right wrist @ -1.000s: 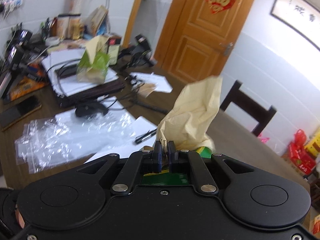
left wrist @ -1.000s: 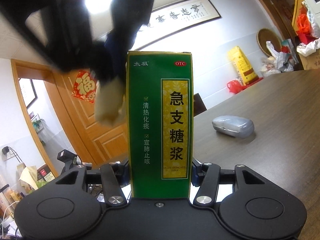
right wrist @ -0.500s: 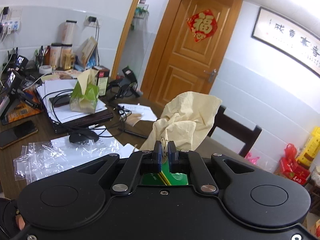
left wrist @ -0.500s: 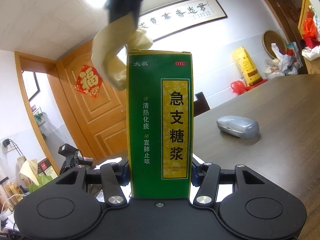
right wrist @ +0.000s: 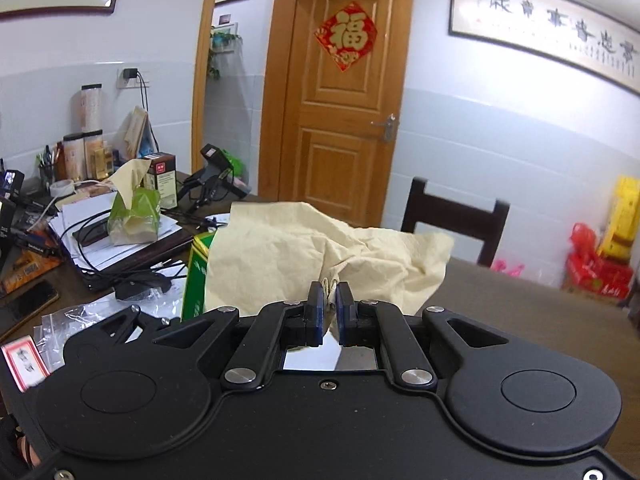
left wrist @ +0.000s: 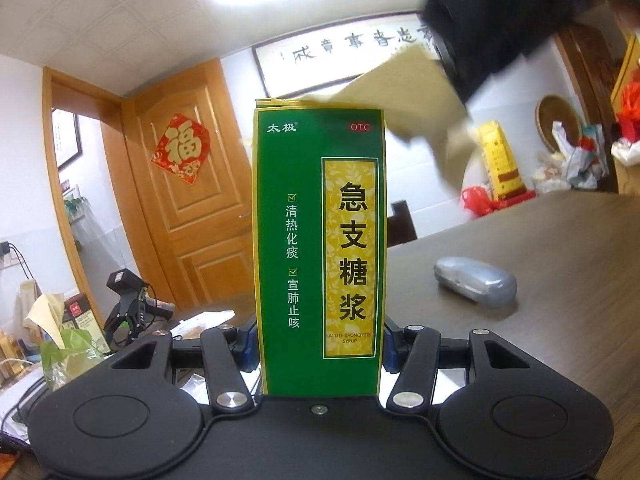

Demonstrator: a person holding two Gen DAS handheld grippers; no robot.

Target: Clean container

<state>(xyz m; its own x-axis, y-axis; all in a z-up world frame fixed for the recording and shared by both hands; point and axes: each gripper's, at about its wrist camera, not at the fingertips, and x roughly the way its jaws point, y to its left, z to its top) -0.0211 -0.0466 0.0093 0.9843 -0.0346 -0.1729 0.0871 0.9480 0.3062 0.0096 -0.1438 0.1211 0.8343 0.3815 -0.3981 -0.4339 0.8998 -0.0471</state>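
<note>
Jaws of our left gripper [left wrist: 318, 346] clamp the upright green box [left wrist: 318, 248] at its lower sides, above the brown table [left wrist: 560, 248]. Our right gripper [right wrist: 327, 307] pinches a bunch of the yellow cloth [right wrist: 304, 252], which drapes over the box's top end; from the left wrist, the cloth spreads behind the box's upper right corner. On the table we see a grey case [left wrist: 475, 281] well right of the box, and a tissue pack [right wrist: 134, 216] among papers and cables.
</note>
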